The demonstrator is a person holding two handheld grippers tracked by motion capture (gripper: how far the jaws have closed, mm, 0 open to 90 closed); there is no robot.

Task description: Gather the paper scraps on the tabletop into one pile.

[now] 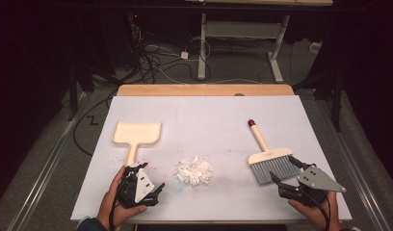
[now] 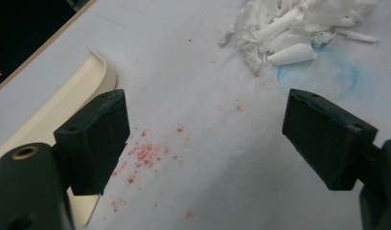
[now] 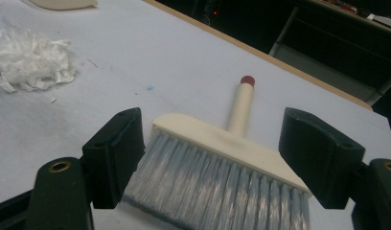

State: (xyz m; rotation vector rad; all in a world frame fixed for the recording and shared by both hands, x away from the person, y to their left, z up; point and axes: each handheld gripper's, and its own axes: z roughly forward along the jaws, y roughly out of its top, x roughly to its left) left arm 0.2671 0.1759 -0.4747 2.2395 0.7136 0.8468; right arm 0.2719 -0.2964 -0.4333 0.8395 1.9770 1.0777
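Currently, both claws are held spread, nothing gripped. The left claw is parked at the near end of the cream dustpan, beside its handle; in the left gripper view the dustpan edge is seen just by one jaw, not between them, so no grasp is made yet. Red specks are scattered on the white table cover under that claw. The right claw is placed at the bristle end of the brush, jaws straddling the grey bristles, apparently lined up for a pickup. The brush handle, red-capped, is pointed away from the person. A pile of white paper shreds is left mid-table between the two tools, near a faint blue stain. Layout is judged a sweep-up setup: pan one side, brush the other, debris central.
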